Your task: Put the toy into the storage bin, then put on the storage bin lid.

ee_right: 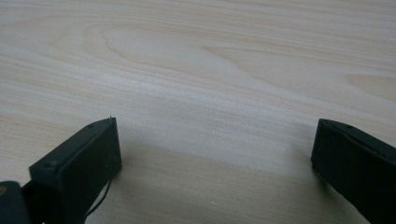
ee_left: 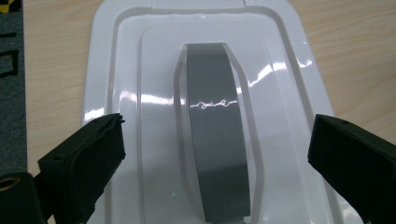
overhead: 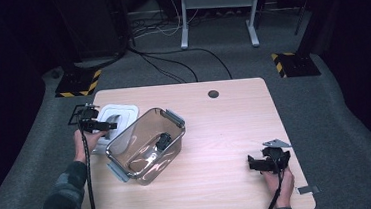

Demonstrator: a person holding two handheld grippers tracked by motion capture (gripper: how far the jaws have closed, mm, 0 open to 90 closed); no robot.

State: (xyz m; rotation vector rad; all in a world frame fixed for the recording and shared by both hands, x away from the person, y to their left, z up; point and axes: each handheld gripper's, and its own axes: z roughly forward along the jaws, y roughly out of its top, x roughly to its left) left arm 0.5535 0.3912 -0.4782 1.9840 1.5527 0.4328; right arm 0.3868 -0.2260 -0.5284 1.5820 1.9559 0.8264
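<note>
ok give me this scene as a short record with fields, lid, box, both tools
lid: white lid with grey handle, flat on the table, left of the box
box: clear container, grey latches, a small dark item inside
left tool: left tool open, jaws either side of the handle, above the lid
right tool: right tool open, over bare table, holding nothing

Between the black fingers of the left gripper, a glossy white lid with a grey handle band was seen. Beneath the black fingers of the right gripper, pale wood grain was shown by the table. A camouflage pattern was borne by the sleeve.
</note>
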